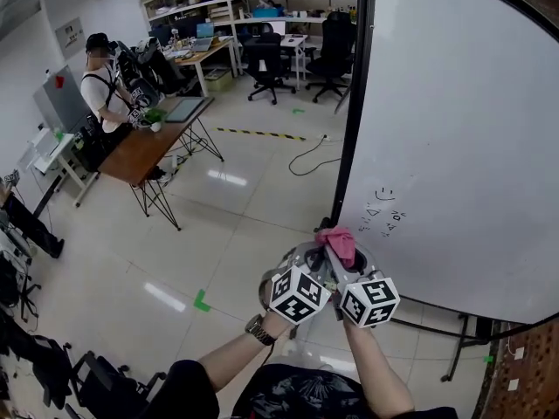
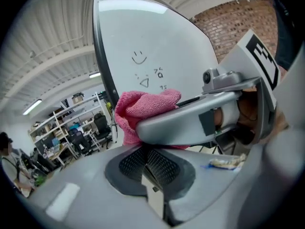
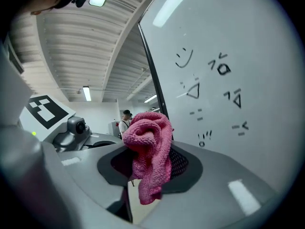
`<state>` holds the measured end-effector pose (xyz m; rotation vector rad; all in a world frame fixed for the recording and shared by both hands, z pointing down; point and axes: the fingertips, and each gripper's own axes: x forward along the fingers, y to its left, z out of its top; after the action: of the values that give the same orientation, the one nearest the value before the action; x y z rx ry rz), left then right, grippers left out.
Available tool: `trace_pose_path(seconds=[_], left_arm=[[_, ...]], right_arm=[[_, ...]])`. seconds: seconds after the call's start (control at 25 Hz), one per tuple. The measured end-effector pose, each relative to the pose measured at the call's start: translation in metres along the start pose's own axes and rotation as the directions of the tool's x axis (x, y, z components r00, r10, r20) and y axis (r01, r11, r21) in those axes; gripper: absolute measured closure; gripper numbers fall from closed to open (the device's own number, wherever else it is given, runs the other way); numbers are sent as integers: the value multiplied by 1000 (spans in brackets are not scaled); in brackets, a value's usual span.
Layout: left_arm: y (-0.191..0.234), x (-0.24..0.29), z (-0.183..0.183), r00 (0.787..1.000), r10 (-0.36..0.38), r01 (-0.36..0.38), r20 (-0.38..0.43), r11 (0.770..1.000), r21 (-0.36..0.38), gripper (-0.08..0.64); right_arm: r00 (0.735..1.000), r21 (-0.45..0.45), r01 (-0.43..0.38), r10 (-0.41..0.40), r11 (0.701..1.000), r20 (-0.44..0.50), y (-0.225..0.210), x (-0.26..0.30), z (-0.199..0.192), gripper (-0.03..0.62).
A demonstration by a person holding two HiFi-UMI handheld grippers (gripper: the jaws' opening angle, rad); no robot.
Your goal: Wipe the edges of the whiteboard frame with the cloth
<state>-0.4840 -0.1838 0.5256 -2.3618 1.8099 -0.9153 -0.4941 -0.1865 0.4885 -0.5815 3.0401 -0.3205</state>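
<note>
The cloth [image 3: 150,151], pink and bunched, is clamped between the jaws of the right gripper [image 3: 147,165]. It is held near the lower part of the whiteboard frame's [image 1: 354,103] dark left edge; contact with the frame cannot be made out. Small marker doodles [image 1: 384,209] are seen on the whiteboard [image 1: 454,129] just beside it. The left gripper [image 2: 150,163] is kept close alongside the right one, its jaws closed together on nothing.
</note>
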Motion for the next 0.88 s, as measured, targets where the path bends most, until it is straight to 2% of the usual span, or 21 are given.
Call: trace_pose_path(seconds=[0.2, 0.44, 0.6, 0.88], left_arm=[[27, -20, 47, 994, 85, -86, 67, 996, 15, 562], [50, -45, 102, 965, 184, -191, 188, 981, 19, 563], [61, -63, 142, 932, 241, -257, 271, 966, 25, 563], [89, -102, 205, 871, 318, -363, 376, 930, 56, 563]], right_arm=[[994, -61, -74, 79, 995, 74, 10, 3, 57, 466], [981, -100, -142, 154, 985, 117, 21, 0, 119, 466], [971, -187, -163, 191, 969, 143, 32, -7, 163, 466], [949, -357, -171, 251, 918, 191, 60, -13, 238, 466]])
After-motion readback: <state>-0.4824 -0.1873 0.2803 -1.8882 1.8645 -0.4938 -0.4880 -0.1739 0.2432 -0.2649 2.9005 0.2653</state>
